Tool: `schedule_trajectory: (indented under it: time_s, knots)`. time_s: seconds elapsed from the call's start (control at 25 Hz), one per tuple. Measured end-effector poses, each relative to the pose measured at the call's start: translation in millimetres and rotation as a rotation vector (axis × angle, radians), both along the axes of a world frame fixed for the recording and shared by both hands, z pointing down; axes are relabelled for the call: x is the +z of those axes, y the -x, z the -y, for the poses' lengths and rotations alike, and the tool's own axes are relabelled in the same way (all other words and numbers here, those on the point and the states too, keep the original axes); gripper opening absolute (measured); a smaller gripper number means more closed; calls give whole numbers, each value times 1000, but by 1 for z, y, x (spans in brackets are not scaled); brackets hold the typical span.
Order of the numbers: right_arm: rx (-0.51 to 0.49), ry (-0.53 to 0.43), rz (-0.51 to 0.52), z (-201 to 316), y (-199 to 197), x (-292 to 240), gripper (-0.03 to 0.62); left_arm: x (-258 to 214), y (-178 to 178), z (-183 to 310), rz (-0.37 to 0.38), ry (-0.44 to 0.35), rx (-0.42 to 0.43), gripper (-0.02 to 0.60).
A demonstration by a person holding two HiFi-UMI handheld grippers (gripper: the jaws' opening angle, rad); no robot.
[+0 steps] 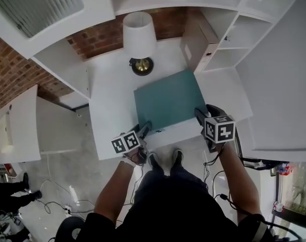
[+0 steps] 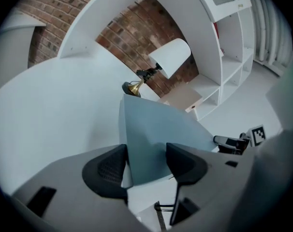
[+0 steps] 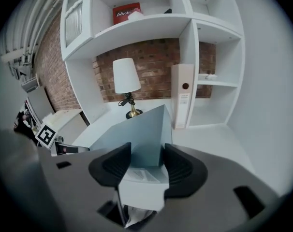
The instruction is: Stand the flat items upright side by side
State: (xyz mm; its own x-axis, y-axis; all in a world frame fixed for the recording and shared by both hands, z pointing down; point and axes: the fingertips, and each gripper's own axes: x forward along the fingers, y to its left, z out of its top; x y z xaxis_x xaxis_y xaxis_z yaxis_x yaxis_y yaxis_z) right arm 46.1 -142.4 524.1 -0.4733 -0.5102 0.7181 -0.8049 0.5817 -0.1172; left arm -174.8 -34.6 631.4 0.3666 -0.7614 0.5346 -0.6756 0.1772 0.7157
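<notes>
A flat teal binder point(image 1: 168, 102) is over the middle of the white desk point(image 1: 107, 89), held by its two near corners. My left gripper point(image 1: 143, 129) is shut on the near-left corner, and in the left gripper view the binder point(image 2: 151, 129) runs away from between its pads point(image 2: 110, 170). My right gripper point(image 1: 204, 111) is shut on the near-right corner; the right gripper view shows the binder's white end point(image 3: 141, 178) clamped between the pads. A beige binder point(image 1: 198, 47) stands upright at the back right, against the shelf unit.
A table lamp point(image 1: 139, 37) with a white shade and brass foot stands at the back of the desk, just beyond the teal binder. White open shelves point(image 1: 234, 39) rise on the right and a brick wall point(image 1: 87, 42) lies behind. The person's feet show below the desk's near edge.
</notes>
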Motion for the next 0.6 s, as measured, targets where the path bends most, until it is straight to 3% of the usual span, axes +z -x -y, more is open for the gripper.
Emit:
schedule_trajectory:
  time_s: [0.16,0.4,0.6]
  knots:
    - [2,-97,-92,10,-25,-28,213,5,-41,16,-99,-3,35,261]
    - [-99,-237,-254,16,-26,-63,186,31,-97,24,-242,53,78,261]
    - [-112,-337,-295,22,-14,-78,179,37,-108,34,-311,31,62,261]
